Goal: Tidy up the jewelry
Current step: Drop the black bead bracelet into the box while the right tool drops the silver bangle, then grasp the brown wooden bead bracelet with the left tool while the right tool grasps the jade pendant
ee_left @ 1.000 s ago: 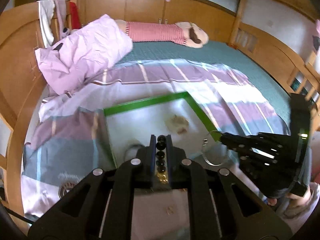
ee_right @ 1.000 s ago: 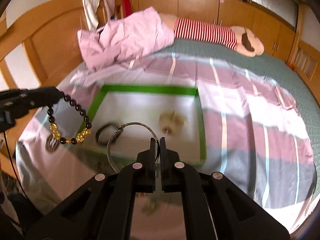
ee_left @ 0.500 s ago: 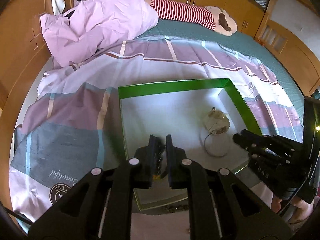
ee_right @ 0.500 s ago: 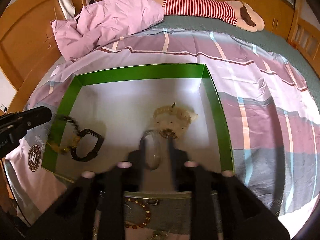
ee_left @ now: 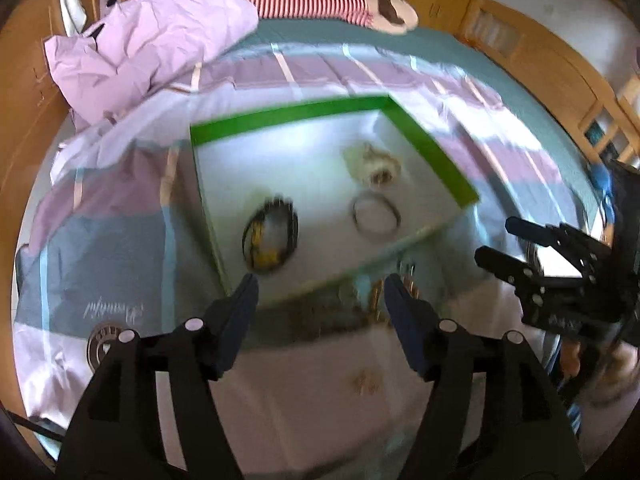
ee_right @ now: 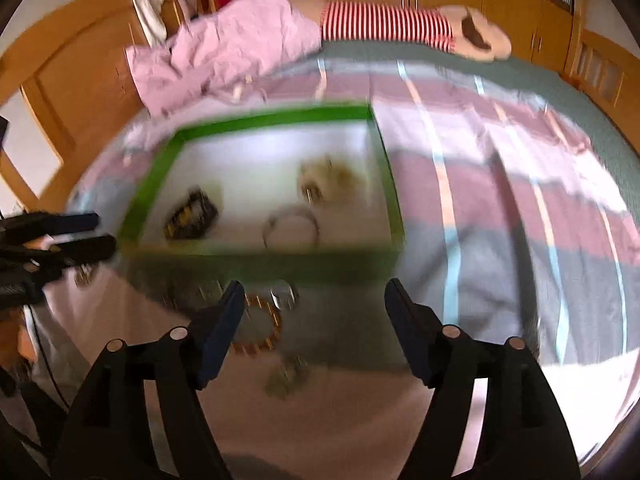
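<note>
A green-rimmed white box (ee_left: 288, 118) (ee_right: 272, 118) lies on the bed. Inside lie a black and gold bead bracelet (ee_left: 271, 234) (ee_right: 191, 214), a silver hoop (ee_left: 376, 216) (ee_right: 291, 226) and a pale beaded piece (ee_left: 374, 162) (ee_right: 326, 178). My left gripper (ee_left: 320, 290) is open and empty, just in front of the box's near edge. My right gripper (ee_right: 314, 296) is open and empty, also in front of the box. A gold bead bracelet (ee_right: 258, 326) and other small pieces (ee_left: 374, 292) lie on the sheet before the box. Both views are blurred.
The bed has a striped purple, white and grey sheet (ee_right: 480, 184). A pink duvet (ee_left: 148, 44) and a striped plush toy (ee_right: 400, 26) lie at the far side. Wooden bed rails and cupboards surround the bed. The right gripper shows at the right of the left wrist view (ee_left: 520, 248).
Both grippers have opened and drawn back from the box. The bead bracelet left my left gripper and the silver hoop left my right gripper; both now lie in the box.
</note>
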Demonstrator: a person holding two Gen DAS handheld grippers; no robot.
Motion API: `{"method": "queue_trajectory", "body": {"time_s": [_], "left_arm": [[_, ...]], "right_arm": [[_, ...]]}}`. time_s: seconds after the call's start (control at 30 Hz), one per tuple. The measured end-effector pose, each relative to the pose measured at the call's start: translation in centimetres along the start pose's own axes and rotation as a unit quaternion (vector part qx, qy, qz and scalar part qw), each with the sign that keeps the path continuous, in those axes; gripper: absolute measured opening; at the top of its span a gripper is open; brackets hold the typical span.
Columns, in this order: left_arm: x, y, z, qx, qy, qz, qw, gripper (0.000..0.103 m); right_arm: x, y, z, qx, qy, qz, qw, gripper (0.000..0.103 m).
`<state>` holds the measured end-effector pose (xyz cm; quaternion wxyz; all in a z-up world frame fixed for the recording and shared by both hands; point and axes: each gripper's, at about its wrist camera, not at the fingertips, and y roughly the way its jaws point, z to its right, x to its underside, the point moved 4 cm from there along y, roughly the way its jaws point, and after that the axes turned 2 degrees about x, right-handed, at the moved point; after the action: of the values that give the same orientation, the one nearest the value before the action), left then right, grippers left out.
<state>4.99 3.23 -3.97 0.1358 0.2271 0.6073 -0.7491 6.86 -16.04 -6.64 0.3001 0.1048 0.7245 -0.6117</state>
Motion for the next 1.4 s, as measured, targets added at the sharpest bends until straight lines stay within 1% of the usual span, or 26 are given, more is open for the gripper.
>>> {"method": "queue_trajectory", "body": {"time_s": [0.03, 0.07, 0.1, 0.17, 0.23, 0.27, 0.3, 0.47, 0.57, 0.63, 0.67, 0.7, 0.73, 0.8, 0.87, 1.0, 1.1, 1.23, 1.3, 1.33, 1.4], "left_arm": [[0.5, 0.1, -0.3, 0.0, -0.005, -0.004, 1.0, 0.065], [1.1, 0.5, -0.8, 0.001, -0.019, -0.013, 0.9997, 0.065], [1.5, 0.9, -1.2, 0.003, -0.031, -0.021, 0.9993, 0.063], [2.3, 2.0, -1.9, 0.002, -0.05, -0.04, 0.998, 0.059], [2.6, 3.1, -2.3, -0.006, -0.064, -0.053, 0.9965, 0.052], [2.8, 3.9, -2.5, -0.012, -0.071, -0.063, 0.9954, 0.046], [2.9, 4.5, -2.7, -0.016, -0.077, -0.071, 0.9944, 0.044], [3.8, 7.0, -2.7, -0.024, -0.089, -0.097, 0.991, 0.044], [3.8, 8.3, -2.6, -0.034, -0.093, -0.101, 0.99, 0.044], [3.7, 8.9, -2.7, -0.03, -0.101, -0.103, 0.9891, 0.043], [3.7, 9.3, -2.7, -0.03, -0.103, -0.105, 0.9887, 0.04], [3.7, 9.4, -2.7, -0.03, -0.103, -0.104, 0.9888, 0.036], [3.6, 9.5, -2.6, -0.028, -0.101, -0.103, 0.9891, 0.034], [3.7, 9.3, -2.3, -0.028, -0.098, -0.109, 0.9888, 0.017], [4.2, 9.0, -2.1, -0.039, -0.094, -0.122, 0.9873, 0.016], [4.9, 8.4, -1.1, -0.035, -0.07, -0.13, 0.9884, 0.014], [5.5, 8.1, -0.1, -0.025, -0.058, -0.137, 0.9886, 0.014], [5.7, 7.2, 0.9, -0.013, -0.045, -0.131, 0.9903, 0.014], [5.4, 6.8, 1.0, -0.004, -0.05, -0.122, 0.9913, 0.025], [5.3, 6.6, 0.8, -0.002, -0.053, -0.117, 0.9917, 0.027], [4.9, 6.6, 0.1, -0.001, -0.067, -0.107, 0.992, 0.03]], "right_arm": [[0.6, 0.4, 0.0, 0.002, -0.001, -0.011, 1.0, 0.071], [1.6, 1.1, -0.1, 0.007, -0.006, -0.028, 1.0, 0.069], [2.3, 1.6, -0.2, 0.011, -0.011, -0.039, 0.999, 0.062], [3.7, 2.9, -1.0, 0.007, -0.028, -0.063, 0.998, 0.055], [4.3, 3.7, -1.6, 0.011, -0.035, -0.075, 0.996, 0.055], [4.4, 4.0, -1.8, 0.012, -0.037, -0.08, 0.996, 0.055], [4.6, 4.3, -2.1, 0.014, -0.037, -0.085, 0.996, 0.055], [5.7, 5.6, -3.2, 0.015, -0.043, -0.104, 0.994, 0.055], [5.8, 5.7, -3.4, 0.022, -0.053, -0.1, 0.993, 0.055], [5.9, 5.7, -3.5, 0.023, -0.056, -0.1, 0.993, 0.055], [5.9, 5.7, -3.5, 0.023, -0.057, -0.1, 0.993, 0.053], [5.9, 5.7, -3.7, 0.023, -0.059, -0.1, 0.993, 0.047], [5.9, 5.6, -3.9, 0.023, -0.062, -0.099, 0.993, 0.044], [6.1, 5.4, -4.0, 0.021, -0.066, -0.096, 0.993, 0.029], [6.2, 5.2, -4.0, 0.024, -0.068, -0.095, 0.993, 0.021], [6.4, 4.8, -3.8, 0.021, -0.066, -0.098, 0.993, 0.021], [6.5, 4.2, -3.1, 0.03, -0.06, -0.098, 0.993, 0.021], [6.5, 3.9, -1.7, 0.04, -0.045, -0.101, 0.993, 0.021], [6.4, 3.8, -1.5, 0.038, -0.042, -0.1, 0.993, 0.022], [6.4, 3.7, -1.4, 0.036, -0.039, -0.098, 0.994, 0.024], [6.4, 3.5, -1.3, 0.031, -0.033, -0.096, 0.994, 0.039]]}}
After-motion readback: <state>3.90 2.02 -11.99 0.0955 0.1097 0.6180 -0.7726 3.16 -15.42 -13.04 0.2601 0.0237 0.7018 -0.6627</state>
